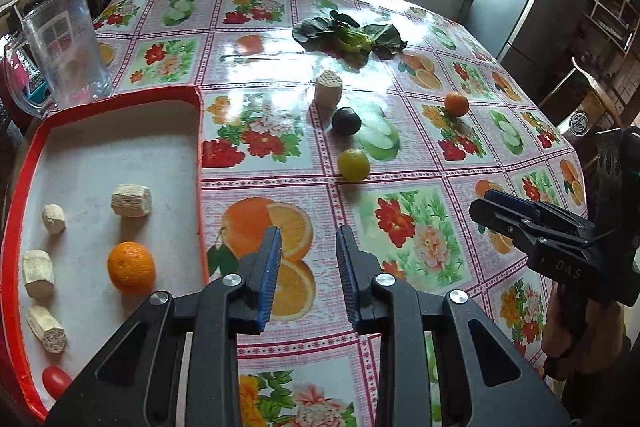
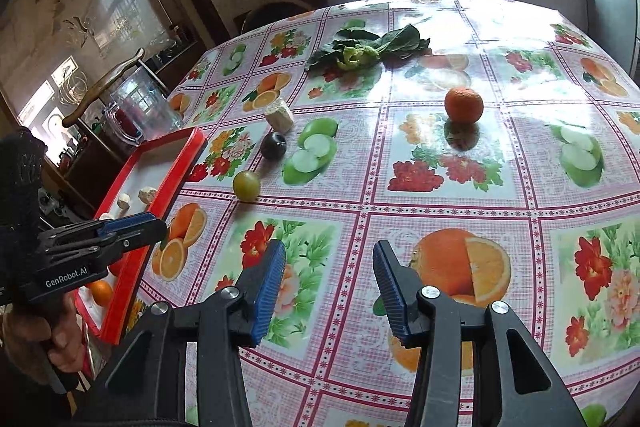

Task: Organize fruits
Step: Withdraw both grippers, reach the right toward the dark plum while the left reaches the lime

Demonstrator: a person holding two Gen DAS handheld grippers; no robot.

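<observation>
The desk (image 1: 304,131), under a glossy fruit-print cloth, carries everything. At its left edge sits the red-rimmed tray (image 1: 120,97), evidently the collecting place: it already holds an orange (image 1: 131,267), four pale cut chunks (image 1: 132,201) and a small red fruit (image 1: 56,381) at its near corner.

Loose on the cloth, well apart from the tray, lie leafy greens (image 1: 348,35), a second orange (image 2: 464,105), one more pale chunk (image 2: 279,111), a dark plum (image 2: 273,145) and a yellow-green fruit (image 2: 247,185), probably awaiting collection.

The left tool (image 1: 307,275) hovers beside the tray, nearly closed and empty. The right tool (image 2: 329,291) stands partly open, also empty, aimed toward the loose fruit, likely for the next pick.
</observation>
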